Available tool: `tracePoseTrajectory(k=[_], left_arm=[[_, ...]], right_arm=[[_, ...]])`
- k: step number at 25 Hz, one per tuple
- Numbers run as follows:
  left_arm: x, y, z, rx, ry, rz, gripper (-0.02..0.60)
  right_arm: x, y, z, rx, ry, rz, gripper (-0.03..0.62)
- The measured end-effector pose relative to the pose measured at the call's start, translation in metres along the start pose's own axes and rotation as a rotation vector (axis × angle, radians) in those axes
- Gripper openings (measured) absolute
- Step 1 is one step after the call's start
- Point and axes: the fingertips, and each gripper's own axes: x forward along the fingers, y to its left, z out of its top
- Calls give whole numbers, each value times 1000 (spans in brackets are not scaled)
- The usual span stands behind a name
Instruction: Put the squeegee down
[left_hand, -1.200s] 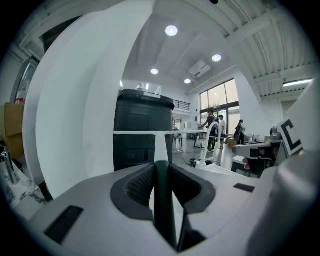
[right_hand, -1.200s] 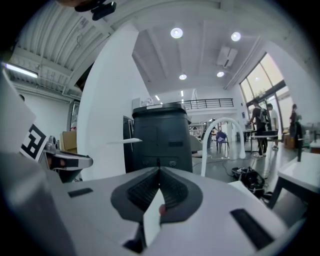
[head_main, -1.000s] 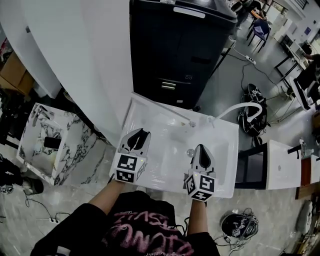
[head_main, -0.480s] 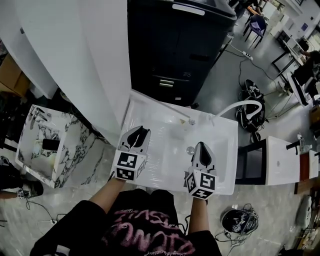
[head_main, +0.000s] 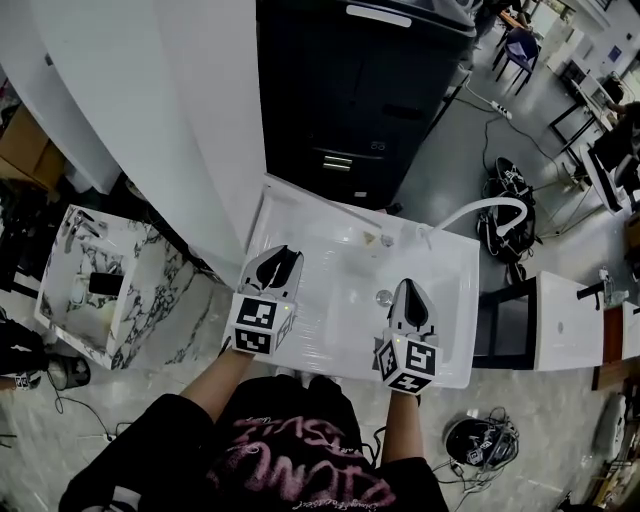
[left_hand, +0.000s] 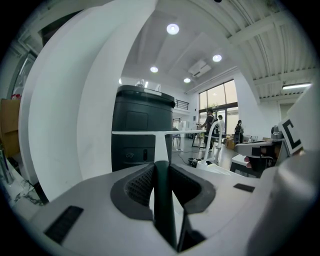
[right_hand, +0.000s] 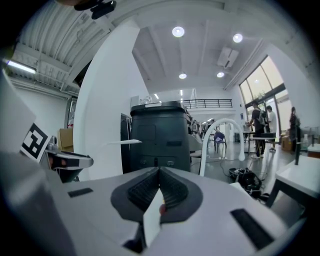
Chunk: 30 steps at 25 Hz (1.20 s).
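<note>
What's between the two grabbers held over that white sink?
In the head view: bare white sink and its round drain, close to the right gripper; nothing else before the left gripper.

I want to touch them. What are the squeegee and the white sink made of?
The dark-handled squeegee with a white crossbar looks like smooth plastic, with a dull even sheen. The white rectangular sink shines, so glazed ceramic or glossy plastic; I can't tell which.

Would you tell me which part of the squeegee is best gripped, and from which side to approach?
Grip the dark handle, coming from its free end along its length, as the left gripper does now. The squeegee is T-shaped: its wide blade lies crosswise, only the narrow handle fits between jaws.
</note>
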Motion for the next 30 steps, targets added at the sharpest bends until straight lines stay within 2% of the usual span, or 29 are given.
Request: tracePoseTrajectory(k=[20, 30], left_arm=[[4, -24, 17, 7, -20, 122, 94], [9, -27, 21, 16, -28, 145, 95]], right_arm=[[12, -34, 6, 31, -11, 104, 21], [15, -41, 6, 51, -12, 124, 21]])
